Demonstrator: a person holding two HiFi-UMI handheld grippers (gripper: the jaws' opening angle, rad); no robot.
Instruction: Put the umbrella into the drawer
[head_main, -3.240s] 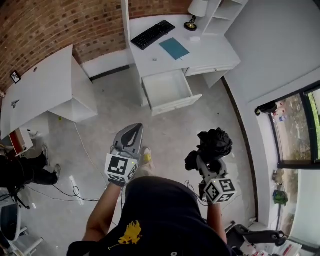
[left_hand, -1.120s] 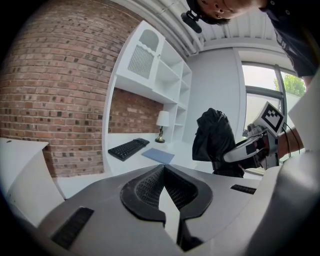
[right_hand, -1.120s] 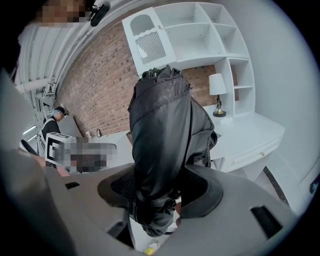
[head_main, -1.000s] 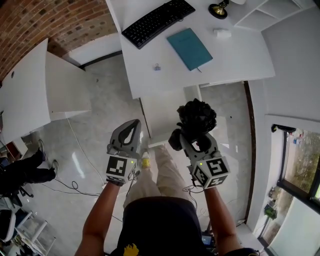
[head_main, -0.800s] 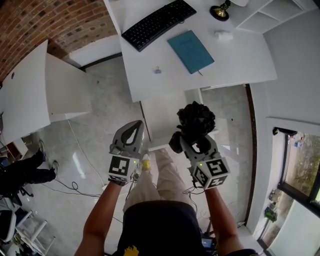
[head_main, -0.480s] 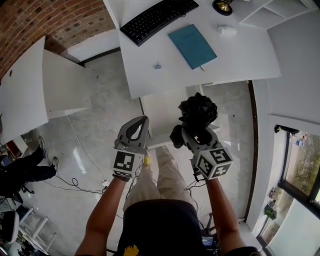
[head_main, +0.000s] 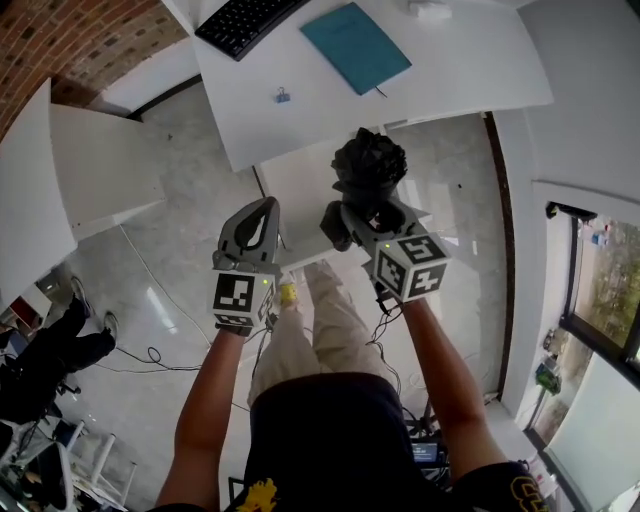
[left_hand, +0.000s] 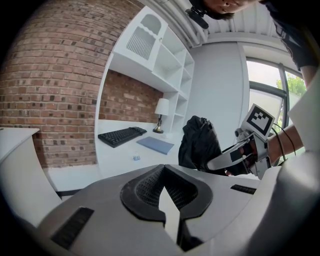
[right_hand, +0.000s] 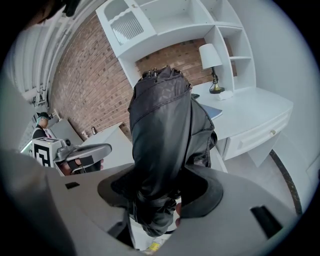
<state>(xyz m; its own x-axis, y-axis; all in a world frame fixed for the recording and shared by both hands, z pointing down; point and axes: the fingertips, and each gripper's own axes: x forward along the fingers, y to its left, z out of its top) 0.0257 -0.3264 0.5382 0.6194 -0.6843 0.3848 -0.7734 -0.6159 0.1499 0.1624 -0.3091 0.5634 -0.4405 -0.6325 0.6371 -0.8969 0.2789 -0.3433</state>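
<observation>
White desk with an open drawer below its front edge, and a folded umbrella carried over it.

Head view: the desk (head_main: 450, 70) carries a keyboard (head_main: 245, 18) and a blue notebook (head_main: 355, 45), and the open drawer (head_main: 300, 200) sticks out under its front edge. The right gripper (head_main: 365, 215) holds the black umbrella (head_main: 368, 170) above that drawer, probably to lower it in. The left gripper (head_main: 265, 205) hovers just beside it. Left gripper view: its jaws are together with nothing between them, so I think it only waits. Right gripper view: the jaws clamp the lower part of the umbrella, and the bundle stands upright.
</observation>
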